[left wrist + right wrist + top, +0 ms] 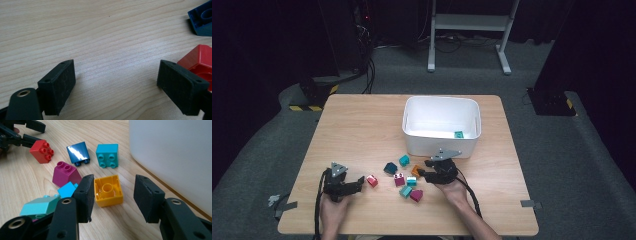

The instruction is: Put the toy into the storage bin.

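My right gripper is open over an upside-down orange brick, which lies on the table between the jaws, close to the left one. In the high view this gripper sits just in front of the white bin, with the orange brick at its tips. My left gripper is open and low over bare wood. A red brick lies just outside its right jaw. From above, the left gripper points right at the red brick.
Loose bricks lie between the grippers: dark blue, teal, magenta, cyan and mint. A teal brick lies inside the bin. The bin wall stands close on the right gripper's right side.
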Action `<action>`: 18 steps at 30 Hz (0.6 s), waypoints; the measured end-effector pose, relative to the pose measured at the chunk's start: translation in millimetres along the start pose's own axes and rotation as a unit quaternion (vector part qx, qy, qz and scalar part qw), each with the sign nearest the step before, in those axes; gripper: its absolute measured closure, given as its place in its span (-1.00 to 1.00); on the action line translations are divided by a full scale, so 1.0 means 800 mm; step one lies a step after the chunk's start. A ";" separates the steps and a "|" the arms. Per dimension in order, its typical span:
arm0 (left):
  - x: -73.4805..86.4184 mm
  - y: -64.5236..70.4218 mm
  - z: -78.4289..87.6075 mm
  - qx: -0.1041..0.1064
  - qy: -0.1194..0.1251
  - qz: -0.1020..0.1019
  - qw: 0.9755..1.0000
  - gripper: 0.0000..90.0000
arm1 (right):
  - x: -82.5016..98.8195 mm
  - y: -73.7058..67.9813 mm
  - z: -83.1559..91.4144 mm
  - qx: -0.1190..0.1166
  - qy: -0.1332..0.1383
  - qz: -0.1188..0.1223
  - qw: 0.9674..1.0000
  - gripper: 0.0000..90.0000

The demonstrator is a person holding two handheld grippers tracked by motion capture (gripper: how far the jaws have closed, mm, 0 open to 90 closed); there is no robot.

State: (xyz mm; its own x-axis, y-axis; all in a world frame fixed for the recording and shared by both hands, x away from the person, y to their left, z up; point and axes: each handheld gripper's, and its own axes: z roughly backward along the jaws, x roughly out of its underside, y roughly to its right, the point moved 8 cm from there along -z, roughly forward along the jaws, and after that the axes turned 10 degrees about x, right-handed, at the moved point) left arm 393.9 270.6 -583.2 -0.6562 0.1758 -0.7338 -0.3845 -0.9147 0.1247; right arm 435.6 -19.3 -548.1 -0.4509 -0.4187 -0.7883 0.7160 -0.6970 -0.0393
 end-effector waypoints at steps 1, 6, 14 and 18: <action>0.000 0.000 0.000 0.000 0.000 0.000 1.000 -0.66 | -0.001 -0.001 -0.001 -0.001 -0.001 -0.001 1.000 0.12; 0.000 0.000 0.000 0.000 0.000 0.000 1.000 -0.66 | -0.004 -0.006 -0.011 -0.006 -0.004 0.006 1.000 0.10; 0.000 0.000 0.000 0.000 0.000 0.000 1.000 -0.66 | -0.006 -0.010 -0.023 -0.003 -0.013 0.018 1.000 0.09; 0.000 0.000 0.000 0.000 0.000 0.000 1.000 -0.66 | -0.003 -0.010 -0.027 -0.002 -0.021 0.021 1.000 0.09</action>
State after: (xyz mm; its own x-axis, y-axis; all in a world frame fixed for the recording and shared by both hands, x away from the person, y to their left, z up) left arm 393.9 270.7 -583.2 -0.6562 0.1759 -0.7338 -0.3847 -0.9145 0.1249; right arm 442.8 0.1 -559.1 -0.4431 -0.4715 -0.7625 0.7362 -0.6767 -0.0094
